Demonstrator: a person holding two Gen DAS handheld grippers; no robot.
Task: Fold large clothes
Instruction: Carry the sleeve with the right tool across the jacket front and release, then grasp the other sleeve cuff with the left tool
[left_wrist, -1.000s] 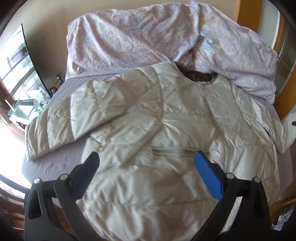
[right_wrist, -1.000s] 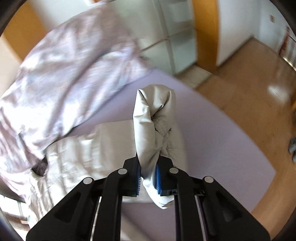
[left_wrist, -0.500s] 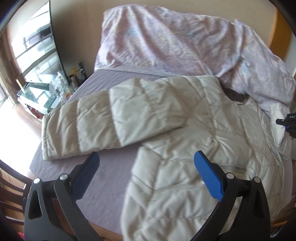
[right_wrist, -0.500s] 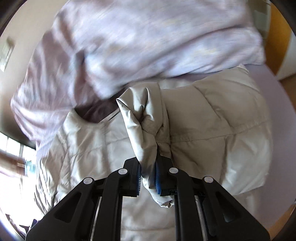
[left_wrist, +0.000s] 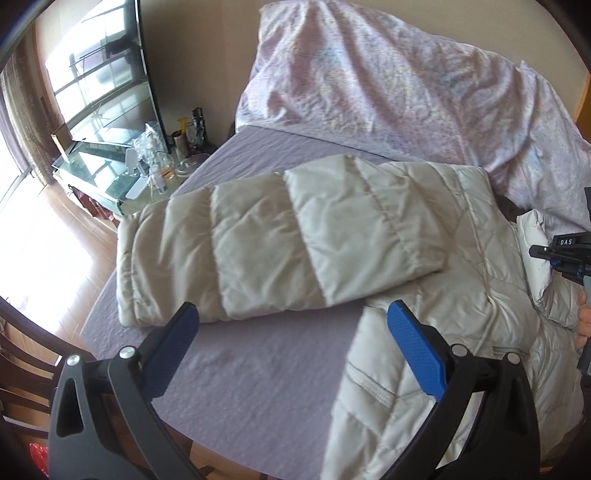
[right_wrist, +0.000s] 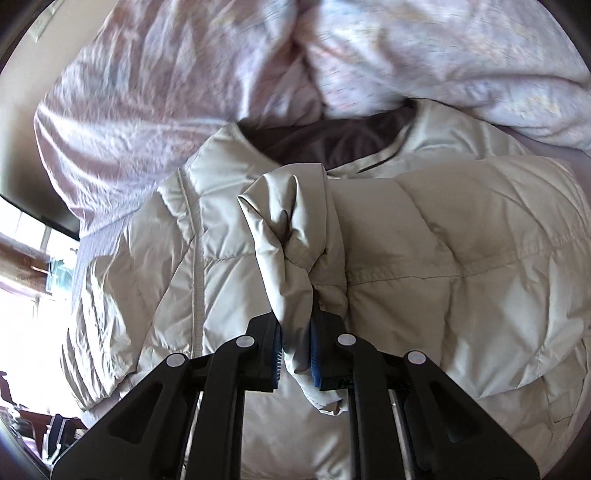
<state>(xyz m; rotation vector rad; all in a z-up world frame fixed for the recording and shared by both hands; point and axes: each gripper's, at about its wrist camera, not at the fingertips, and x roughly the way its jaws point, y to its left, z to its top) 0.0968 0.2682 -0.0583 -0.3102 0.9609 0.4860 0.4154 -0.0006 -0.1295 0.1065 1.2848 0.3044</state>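
Observation:
A beige quilted puffer jacket (left_wrist: 461, 332) lies spread on the bed. One sleeve (left_wrist: 280, 240) stretches out to the left over the purple sheet. My left gripper (left_wrist: 291, 332) hovers wide open just below that sleeve, holding nothing. In the right wrist view my right gripper (right_wrist: 295, 339) is shut on the cuff of the other sleeve (right_wrist: 291, 236), held over the jacket's chest (right_wrist: 443, 280) near the dark collar opening (right_wrist: 332, 140). The right gripper (left_wrist: 554, 254) and a hand also show at the right edge of the left wrist view.
A crumpled pale floral duvet (left_wrist: 388, 85) is piled at the head of the bed. A glass side table (left_wrist: 122, 173) with bottles and a large screen (left_wrist: 99, 70) stand left of the bed. The purple sheet (left_wrist: 258, 376) lies bare under the left gripper, near the bed's edge.
The left gripper swung left from above the jacket's body to below the outstretched sleeve. The right gripper carried the other sleeve's cuff from beside the jacket inward over its chest.

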